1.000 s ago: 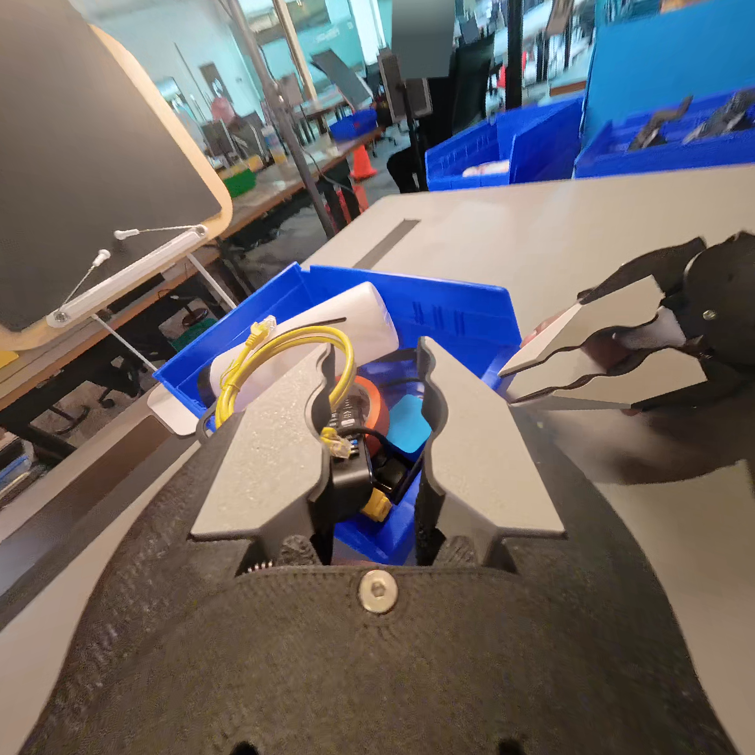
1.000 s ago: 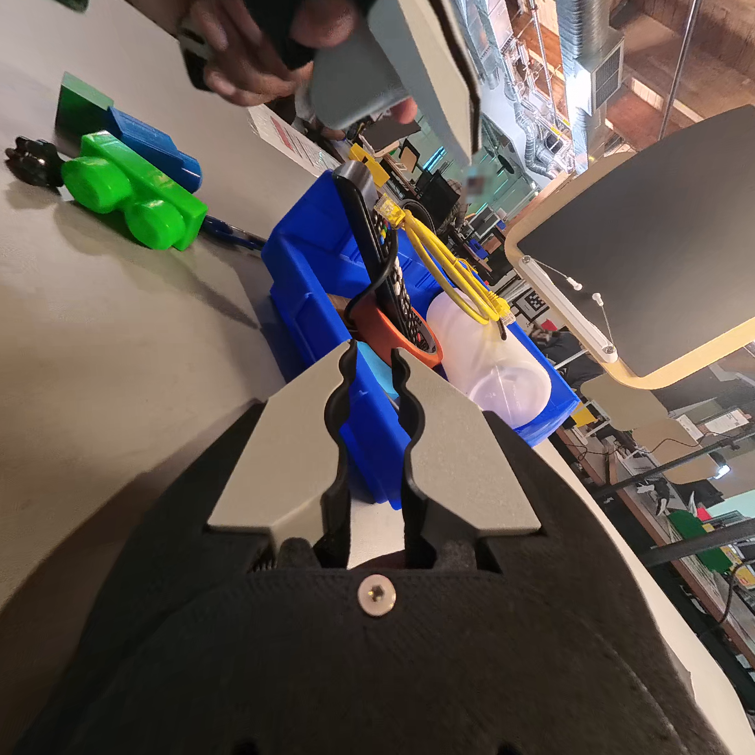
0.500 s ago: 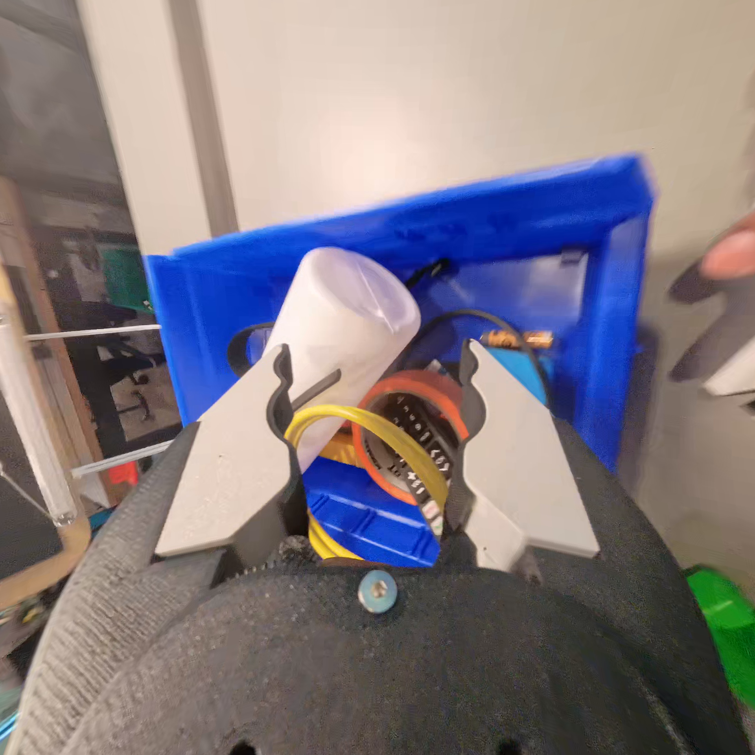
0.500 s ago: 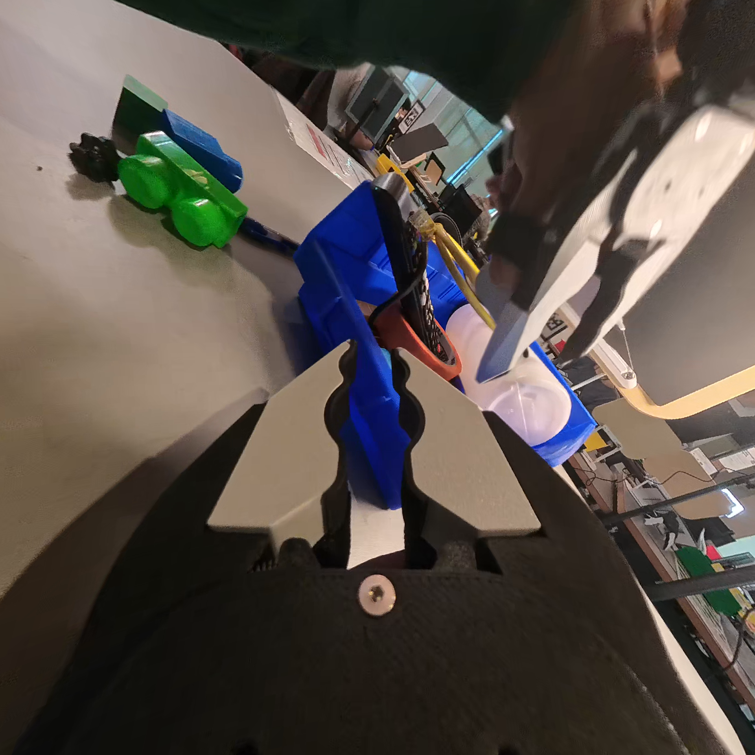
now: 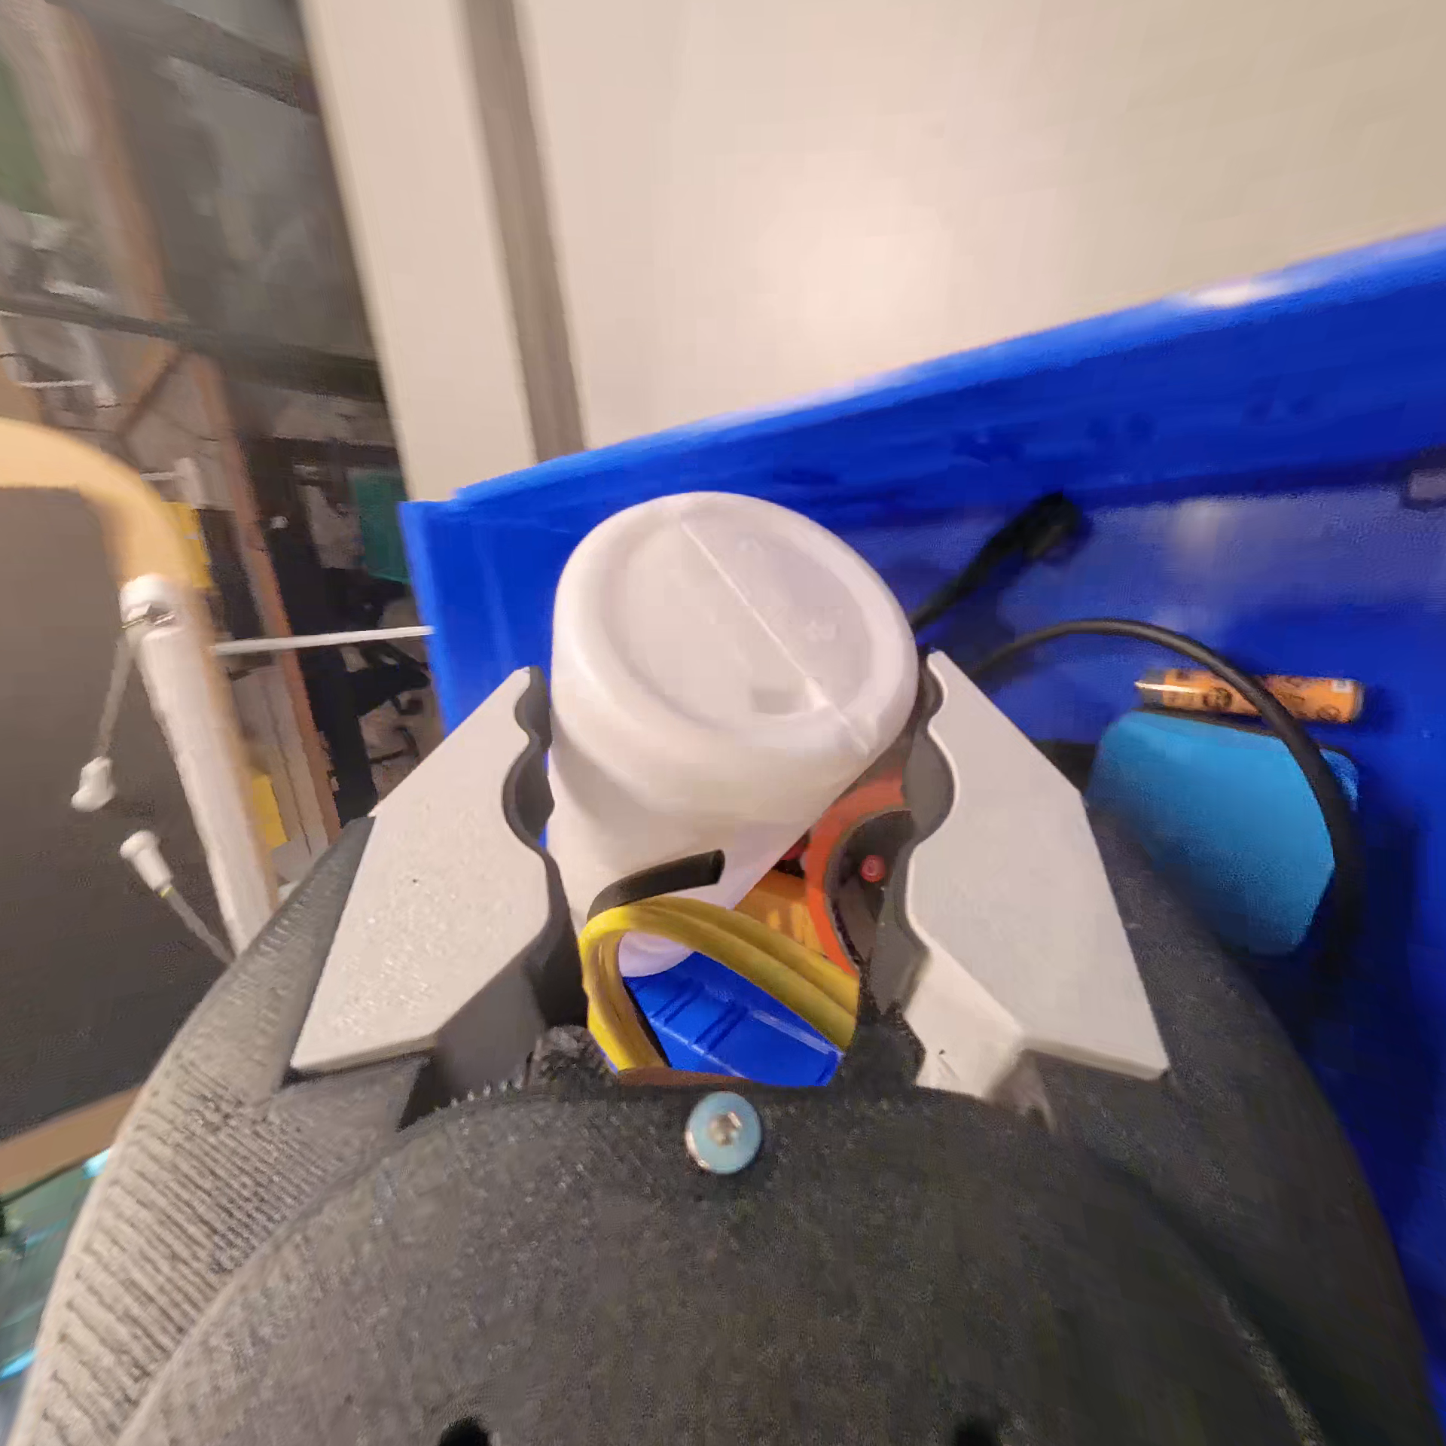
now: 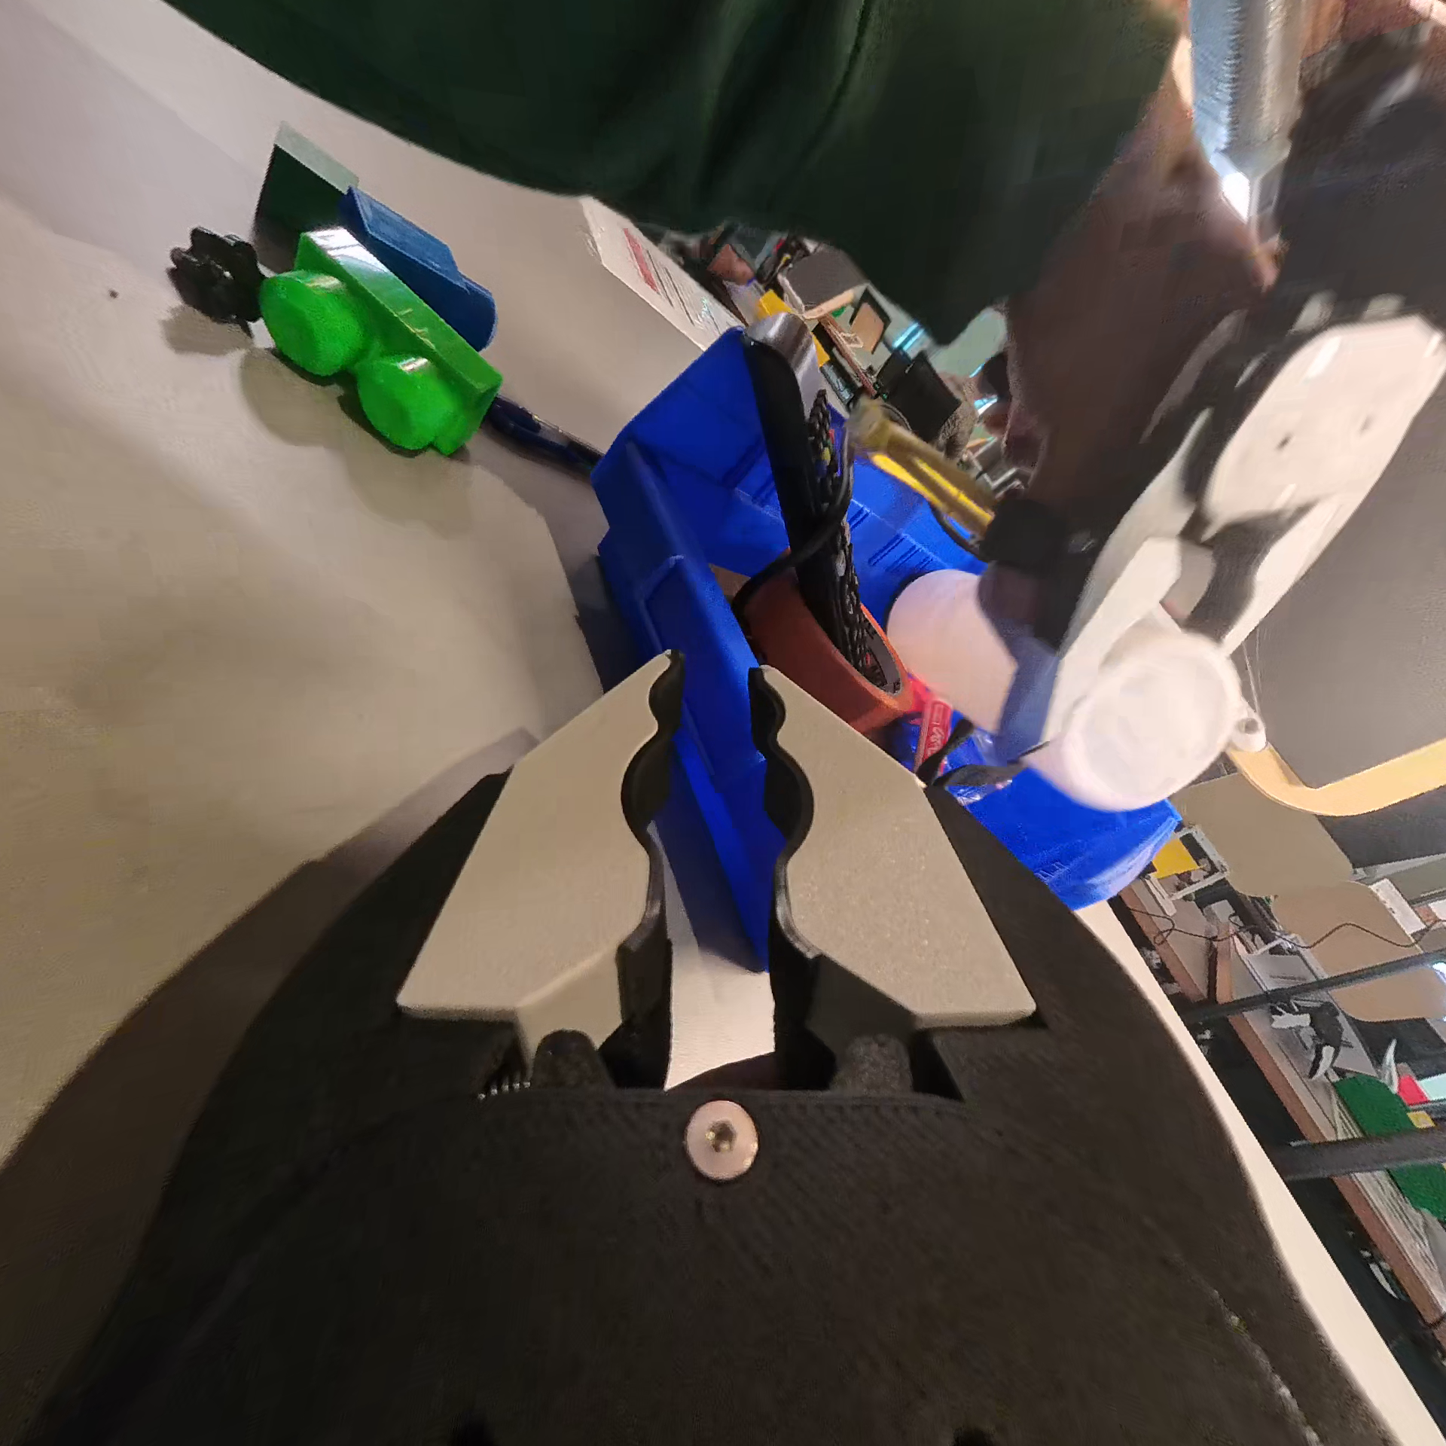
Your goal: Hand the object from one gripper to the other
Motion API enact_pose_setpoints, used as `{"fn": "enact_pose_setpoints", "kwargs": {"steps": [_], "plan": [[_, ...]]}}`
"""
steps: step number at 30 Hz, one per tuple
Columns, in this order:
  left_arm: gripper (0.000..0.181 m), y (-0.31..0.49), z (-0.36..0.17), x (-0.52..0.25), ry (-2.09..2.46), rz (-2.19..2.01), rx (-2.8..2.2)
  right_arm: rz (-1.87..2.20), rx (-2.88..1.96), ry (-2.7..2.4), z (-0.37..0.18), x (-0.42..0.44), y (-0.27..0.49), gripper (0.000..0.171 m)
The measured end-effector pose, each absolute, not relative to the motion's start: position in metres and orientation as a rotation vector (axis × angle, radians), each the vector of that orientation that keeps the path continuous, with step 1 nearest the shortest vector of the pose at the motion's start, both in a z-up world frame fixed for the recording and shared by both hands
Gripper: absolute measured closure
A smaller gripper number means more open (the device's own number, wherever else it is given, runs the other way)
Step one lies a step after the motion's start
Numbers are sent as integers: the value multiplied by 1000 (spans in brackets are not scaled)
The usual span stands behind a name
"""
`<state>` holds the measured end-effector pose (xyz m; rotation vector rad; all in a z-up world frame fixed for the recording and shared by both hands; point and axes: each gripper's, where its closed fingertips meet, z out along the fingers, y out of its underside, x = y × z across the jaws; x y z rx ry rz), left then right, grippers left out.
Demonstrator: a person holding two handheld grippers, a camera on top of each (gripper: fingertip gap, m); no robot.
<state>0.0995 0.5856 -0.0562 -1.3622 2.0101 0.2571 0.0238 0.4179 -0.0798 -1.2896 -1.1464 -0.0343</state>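
The white translucent plastic bottle [image 5: 728, 704] lies tilted in the blue plastic bin [image 5: 1017, 438], its round base end raised above the rim; the left gripper [image 5: 728, 743] has its two grey fingers on both sides of this bottle, touching or almost touching it, but I cannot tell if the grip is already firm. Beside the bottle in the bin are a yellow coiled cable [image 5: 704, 939], an orange tape roll [image 5: 841, 829] and a light blue flat piece [image 5: 1213, 829]. The right gripper [image 6: 712, 704] waits near the bin's outer wall, its jaws a narrow gap apart, holding nothing. I judge the pickup only begins; lifting and handover are left.
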Motion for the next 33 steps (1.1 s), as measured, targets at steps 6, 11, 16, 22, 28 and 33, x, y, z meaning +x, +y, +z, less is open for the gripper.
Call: {"fn": "enact_pose_setpoints", "kwargs": {"steps": [6,11,16,22,28,33], "plan": [[94,582,26,86,1648,-112,-1361,-39,-1286,-1158,-81,23,417,153],[95,554,34,72,1652,-241,-1314,-41,-1288,-1156,-81,23,418,153],[95,510,16,65,1816,-255,-1210,-44,-1284,-1164,-82,22,417,153],[96,473,-2,56,1998,-215,-1195,-40,-1278,-1175,-83,21,416,154],[91,458,-17,46,2104,-265,-1345,-39,-1274,-1188,-84,19,414,154],[86,454,-30,44,2140,-301,-1433,-44,-1265,-1195,-83,18,412,154]]}}
